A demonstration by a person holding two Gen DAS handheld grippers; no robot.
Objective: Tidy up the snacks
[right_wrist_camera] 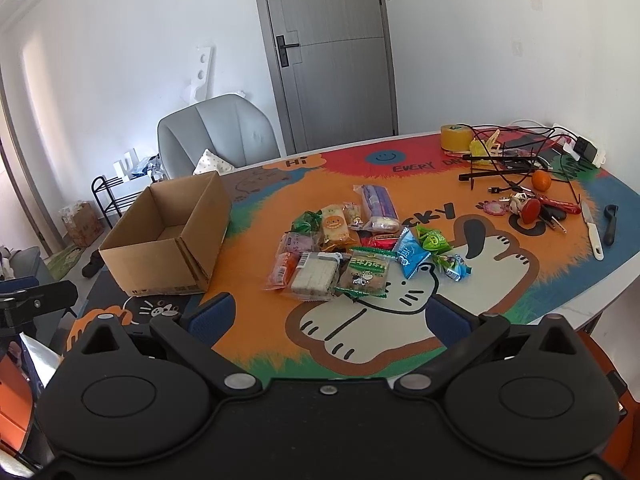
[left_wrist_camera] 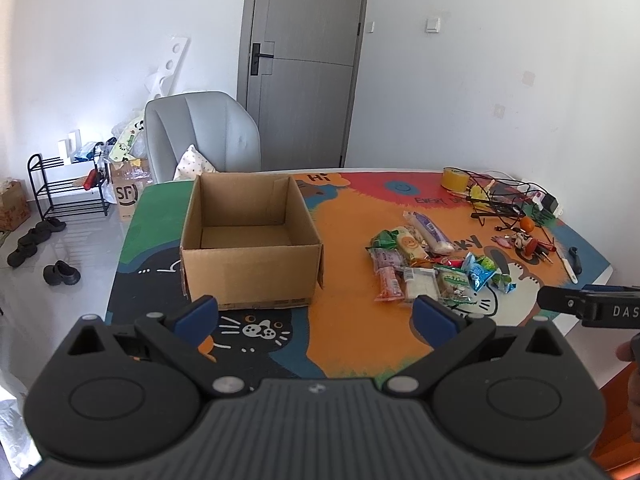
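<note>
An open, empty cardboard box (left_wrist_camera: 248, 240) (right_wrist_camera: 168, 236) stands on the left part of the colourful table mat (left_wrist_camera: 352, 320). To its right lies a loose heap of several wrapped snacks (left_wrist_camera: 432, 264) (right_wrist_camera: 360, 240), among them a blue packet (right_wrist_camera: 410, 254), a purple bag (right_wrist_camera: 378, 208) and a white wafer pack (right_wrist_camera: 314, 276). My left gripper (left_wrist_camera: 316, 314) hovers open over the near edge, in front of the box. My right gripper (right_wrist_camera: 328, 314) hangs open just short of the snack heap, nothing between its fingers. The right gripper's side (left_wrist_camera: 588, 306) shows at the left view's right edge.
At the table's far right lie a tape roll (right_wrist_camera: 456, 136), tangled cables (right_wrist_camera: 516, 152), an orange (right_wrist_camera: 541, 181), keys (right_wrist_camera: 532, 210), a knife (right_wrist_camera: 592, 232) and a black peeler (right_wrist_camera: 610, 224). A grey chair (left_wrist_camera: 200, 136) stands behind the table, a shoe rack (left_wrist_camera: 66, 188) and shoes on the floor to the left.
</note>
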